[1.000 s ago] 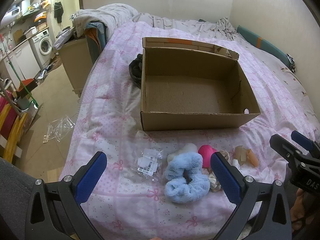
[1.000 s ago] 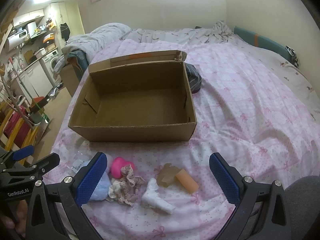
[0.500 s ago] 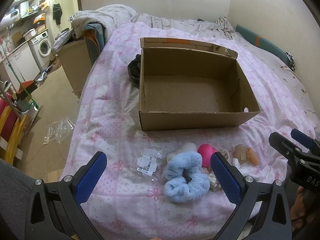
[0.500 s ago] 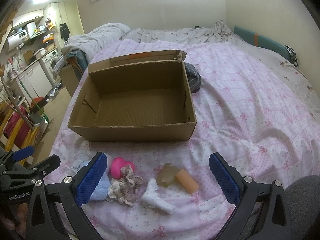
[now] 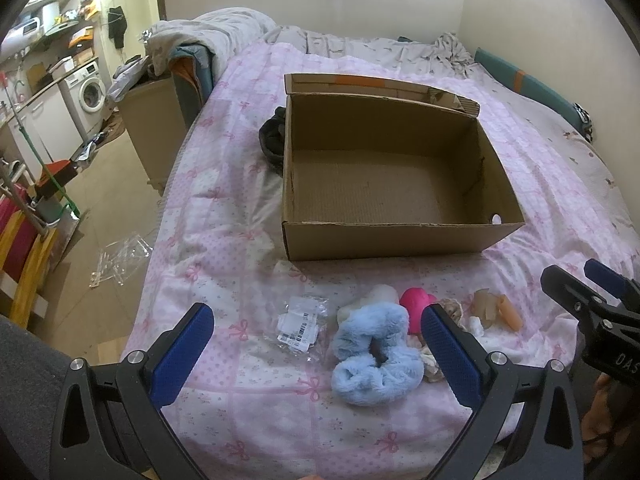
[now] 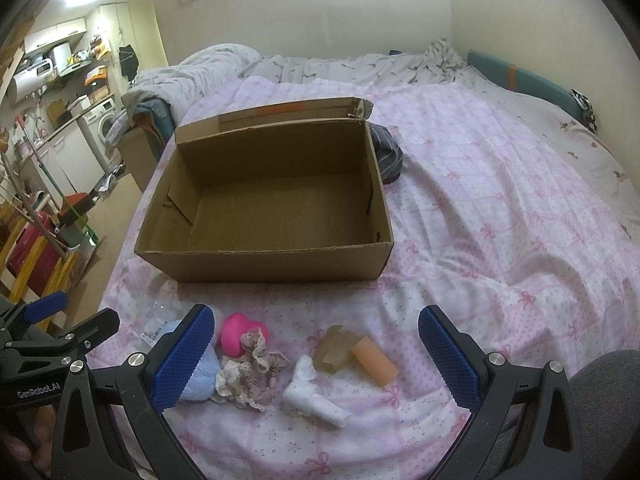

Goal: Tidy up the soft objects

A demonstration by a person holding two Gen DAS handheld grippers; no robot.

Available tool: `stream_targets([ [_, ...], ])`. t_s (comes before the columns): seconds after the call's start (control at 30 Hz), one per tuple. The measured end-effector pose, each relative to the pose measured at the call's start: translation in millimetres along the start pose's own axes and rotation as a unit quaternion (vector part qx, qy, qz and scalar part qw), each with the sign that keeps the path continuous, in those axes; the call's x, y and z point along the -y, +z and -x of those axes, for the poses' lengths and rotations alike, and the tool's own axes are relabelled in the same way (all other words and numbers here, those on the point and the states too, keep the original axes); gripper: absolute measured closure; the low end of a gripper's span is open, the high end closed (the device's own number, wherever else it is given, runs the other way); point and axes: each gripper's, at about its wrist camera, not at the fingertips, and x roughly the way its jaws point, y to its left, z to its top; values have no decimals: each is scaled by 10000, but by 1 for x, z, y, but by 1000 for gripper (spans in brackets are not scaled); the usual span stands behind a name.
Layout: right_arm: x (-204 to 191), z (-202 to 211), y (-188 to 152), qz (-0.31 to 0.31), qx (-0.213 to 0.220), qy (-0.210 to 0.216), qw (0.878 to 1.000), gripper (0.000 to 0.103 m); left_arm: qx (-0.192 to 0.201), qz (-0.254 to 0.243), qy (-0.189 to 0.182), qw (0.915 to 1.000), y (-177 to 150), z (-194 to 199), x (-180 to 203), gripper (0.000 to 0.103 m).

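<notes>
Risk: scrunchie (image 5: 376, 354) fur may slip from left gripper (image 5: 316, 348); both jaws apart, empty; box (image 5: 384, 236) at 12 o'clock.

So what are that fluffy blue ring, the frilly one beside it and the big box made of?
The blue scrunchie looks like plush faux fur: long, matte fuzzy pile. The frilly scrunchie seems to be thin printed woven cloth with lace edging, gathered in ruffles. The box is plain brown corrugated cardboard: a ribbed floor and raw, slightly torn rims.
</notes>
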Motion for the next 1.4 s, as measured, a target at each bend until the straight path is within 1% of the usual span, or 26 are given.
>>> stream_targets([
  [0.9,0,0,1,5,-2,9,10000,0,7,-33,0,10000,0,-1,0,0],
  [0.97,1,0,2,-5,1,26,10000,0,-32,-83,29,10000,5,-2,2,0],
  [1.03,-1,-1,5,22,0,102,9999,0,-16,-64,-43,10000,14,0,1,0],
  [1.1,-1,-1,11,10,28,147,9999,0,36,-26,-59,10000,23,4,-1,0],
  [1.2,1,0,23,-85,44,200,9998,0,-13,37,-62,10000,37,5,-5,0],
  [1.3,4,2,37,-127,72,258,9996,0,-138,-14,108,9998,52,0,-11,0],
  [1.4,8,3,48,-80,60,281,9996,0,-420,41,230,9988,63,-15,-25,0],
])
